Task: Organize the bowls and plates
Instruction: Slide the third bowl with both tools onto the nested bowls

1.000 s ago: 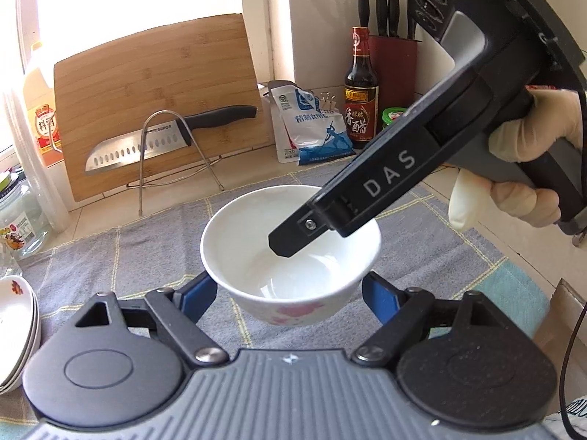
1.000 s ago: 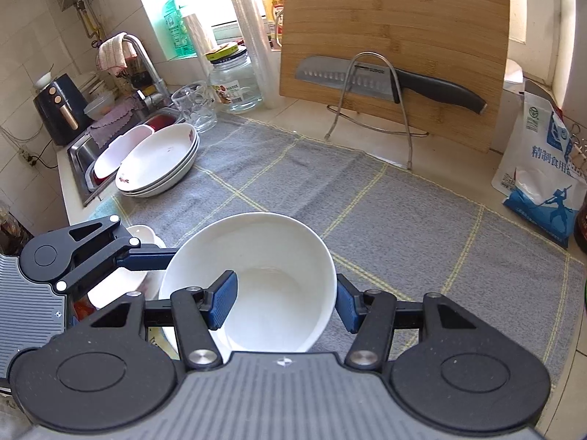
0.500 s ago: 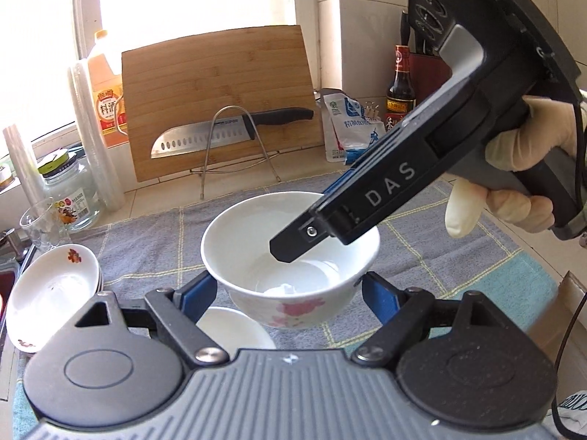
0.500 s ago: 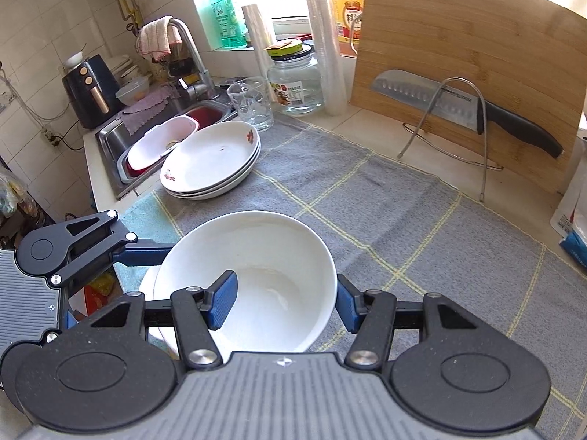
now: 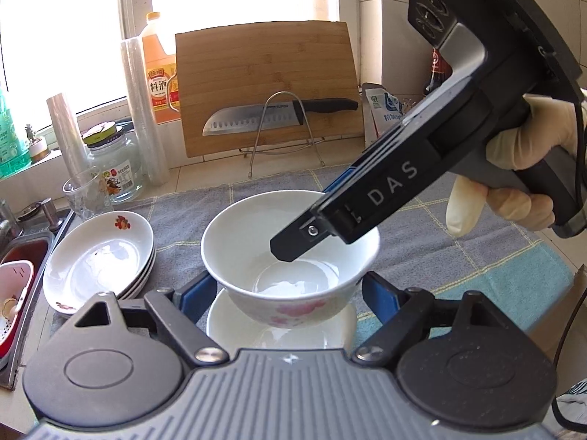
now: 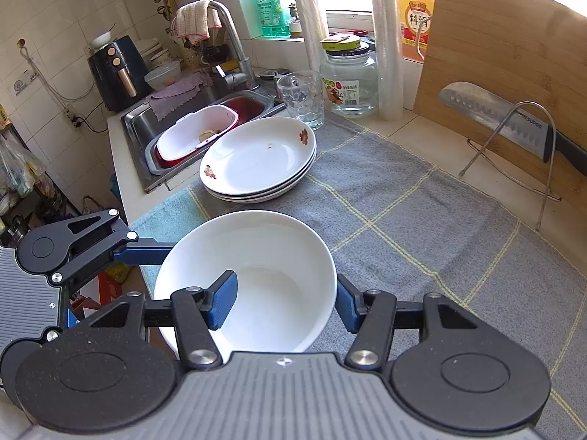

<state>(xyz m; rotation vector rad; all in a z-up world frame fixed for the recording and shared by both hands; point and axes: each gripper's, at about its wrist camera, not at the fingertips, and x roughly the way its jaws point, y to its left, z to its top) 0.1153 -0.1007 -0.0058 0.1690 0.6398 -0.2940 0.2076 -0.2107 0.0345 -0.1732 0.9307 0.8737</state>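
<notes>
Both grippers carried one white bowl [image 5: 290, 256] above another bowl [image 5: 279, 330] for stacking: the left gripper [image 5: 290, 293] cradled its sides, and the right gripper [image 6: 284, 302] pinched its rim.

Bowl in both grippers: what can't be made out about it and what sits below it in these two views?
- Left wrist view: the left gripper pads' contact with the bowl; the bowl's wall hides it.
- Left wrist view: the second bowl underneath, mostly covered; touching or apart is unclear.
- Right wrist view: the right gripper outer pad, behind the rim.
- Right wrist view: the lower dish, fully hidden.
</notes>
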